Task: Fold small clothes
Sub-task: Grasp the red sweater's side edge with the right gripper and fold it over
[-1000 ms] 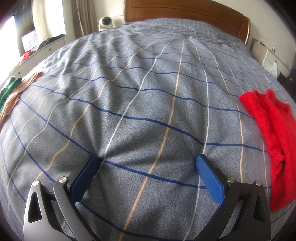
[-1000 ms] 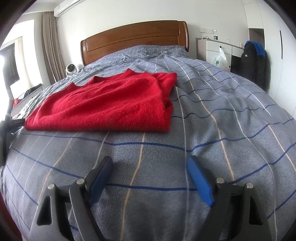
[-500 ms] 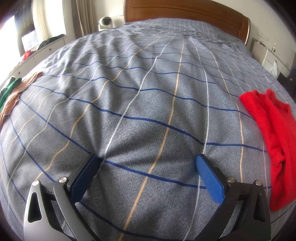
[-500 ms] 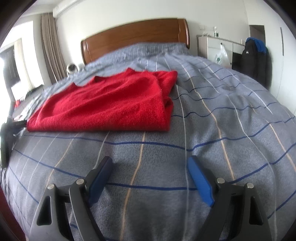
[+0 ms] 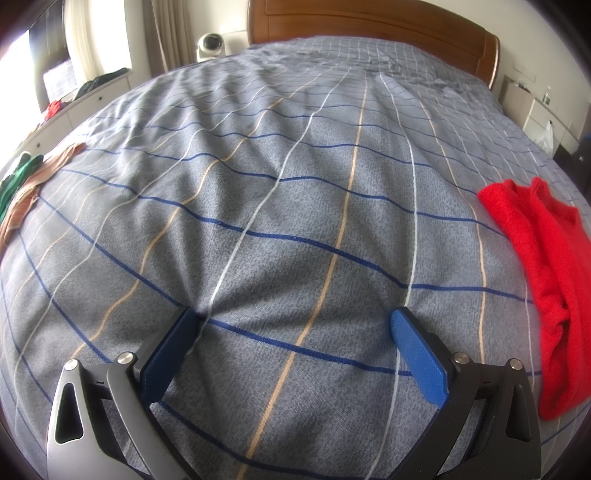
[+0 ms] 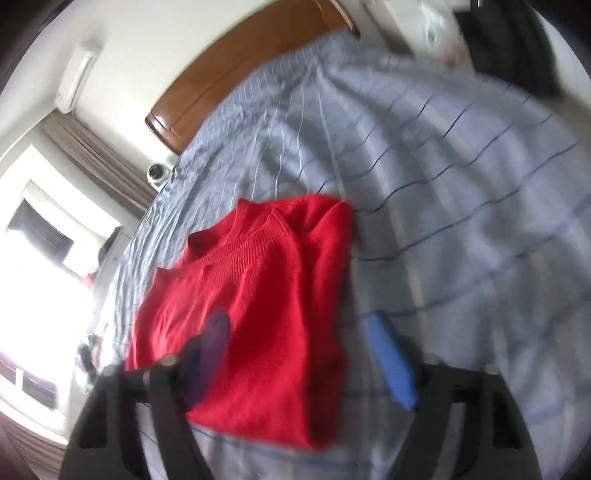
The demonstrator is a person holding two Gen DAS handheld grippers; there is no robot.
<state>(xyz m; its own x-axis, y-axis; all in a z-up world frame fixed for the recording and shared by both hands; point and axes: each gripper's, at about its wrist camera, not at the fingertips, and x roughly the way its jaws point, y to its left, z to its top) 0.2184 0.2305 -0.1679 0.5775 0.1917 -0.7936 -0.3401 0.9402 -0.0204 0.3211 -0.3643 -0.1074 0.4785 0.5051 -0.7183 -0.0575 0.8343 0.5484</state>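
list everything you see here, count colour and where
sweater: 1, red, folded on the bed's right side
bedspread: 1, grey with blue, white and tan lines, covering the bed
headboard: 1, brown wood, far end of the bed
clothes: small pile, green and tan, bed's left edge
round device: 1, white, left of the headboard
dresser: 1, white, right of the bed
left hand-held gripper: 1, blue pads, open, tips resting on the bedspread
right hand-held gripper: 1, blue pads, closing, over the sweater's right edge, not yet pressing it
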